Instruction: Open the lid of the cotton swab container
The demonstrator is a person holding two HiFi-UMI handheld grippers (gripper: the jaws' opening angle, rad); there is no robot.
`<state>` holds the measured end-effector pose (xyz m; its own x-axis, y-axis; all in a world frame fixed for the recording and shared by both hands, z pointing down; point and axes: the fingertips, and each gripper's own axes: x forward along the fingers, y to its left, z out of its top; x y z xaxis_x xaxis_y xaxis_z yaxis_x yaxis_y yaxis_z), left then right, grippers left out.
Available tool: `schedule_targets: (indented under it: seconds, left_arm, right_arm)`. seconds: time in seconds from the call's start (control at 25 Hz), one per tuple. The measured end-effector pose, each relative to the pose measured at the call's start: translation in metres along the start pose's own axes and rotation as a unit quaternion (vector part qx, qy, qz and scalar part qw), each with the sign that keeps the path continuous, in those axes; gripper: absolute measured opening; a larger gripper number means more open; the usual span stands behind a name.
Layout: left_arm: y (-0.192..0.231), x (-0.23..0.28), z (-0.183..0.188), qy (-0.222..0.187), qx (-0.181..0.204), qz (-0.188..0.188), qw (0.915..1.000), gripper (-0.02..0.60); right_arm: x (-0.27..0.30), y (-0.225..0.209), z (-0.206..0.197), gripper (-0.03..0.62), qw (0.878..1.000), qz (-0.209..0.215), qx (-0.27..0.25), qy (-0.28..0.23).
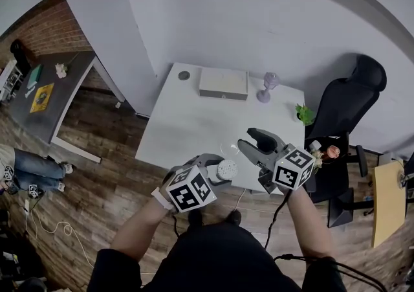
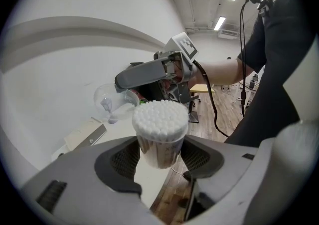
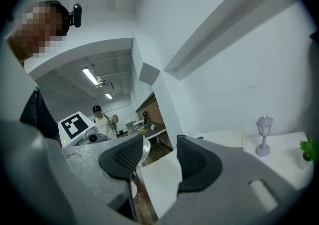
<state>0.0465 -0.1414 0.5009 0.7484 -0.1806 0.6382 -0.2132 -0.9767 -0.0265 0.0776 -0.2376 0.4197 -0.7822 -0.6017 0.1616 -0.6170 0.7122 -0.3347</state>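
Clamping the uncapped cotton swab container (image 2: 159, 134) upright, the left claw (image 2: 160, 150) holds it over the tabletop (image 1: 194, 116) edge. Beside the container, the right claw (image 3: 159, 158) stands apart, clear lid (image 2: 112, 103) against one jaw. Loosely caught, the lid could drop; tilting would spill swabs.

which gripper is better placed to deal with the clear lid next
Right, probably. The right gripper is open with the clear lid beside one jaw; the left gripper is shut on the cotton swab container, steadying it.

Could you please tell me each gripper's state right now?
Left gripper: closed on clear cylindrical container of white cotton swabs.
Right gripper: clear plastic lid at its jaws; grip unclear.
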Motion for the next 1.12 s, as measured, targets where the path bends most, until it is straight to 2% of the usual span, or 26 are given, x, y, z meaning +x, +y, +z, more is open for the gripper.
schedule_targets:
  seconds: [0.32,0.48,0.6,0.72,0.92,1.04,1.12]
  left_arm:
    - [0.002,0.001,0.0,0.001,-0.006,-0.001,1.0,0.252]
    - [0.009,0.005,-0.01,0.013,-0.029,0.001,0.9995,0.252]
    - [0.016,0.006,-0.016,0.014,-0.05,0.004,0.9986,0.252]
    - [0.023,0.007,-0.022,0.014,-0.063,0.013,0.9978,0.252]
    - [0.042,0.004,-0.032,0.01,-0.098,0.046,0.9941,0.252]
    - [0.058,-0.002,-0.035,-0.001,-0.121,0.074,0.9899,0.252]
    - [0.067,-0.009,-0.033,-0.008,-0.127,0.094,0.9875,0.252]
  right_arm:
    - [0.004,-0.005,-0.007,0.203,1.0,-0.009,0.008,0.003]
    - [0.0,-0.004,-0.002,0.187,1.0,-0.02,-0.007,-0.014]
    - [-0.006,-0.007,0.008,0.124,0.998,-0.041,-0.013,-0.039]
    - [-0.017,-0.014,0.019,0.095,0.996,-0.067,-0.018,-0.062]
    - [-0.035,-0.025,0.03,0.06,0.987,-0.128,-0.058,-0.075]
    - [-0.043,-0.029,0.036,0.046,0.979,-0.166,-0.087,-0.078]
    - [-0.048,-0.031,0.037,0.014,0.971,-0.196,-0.107,-0.082]
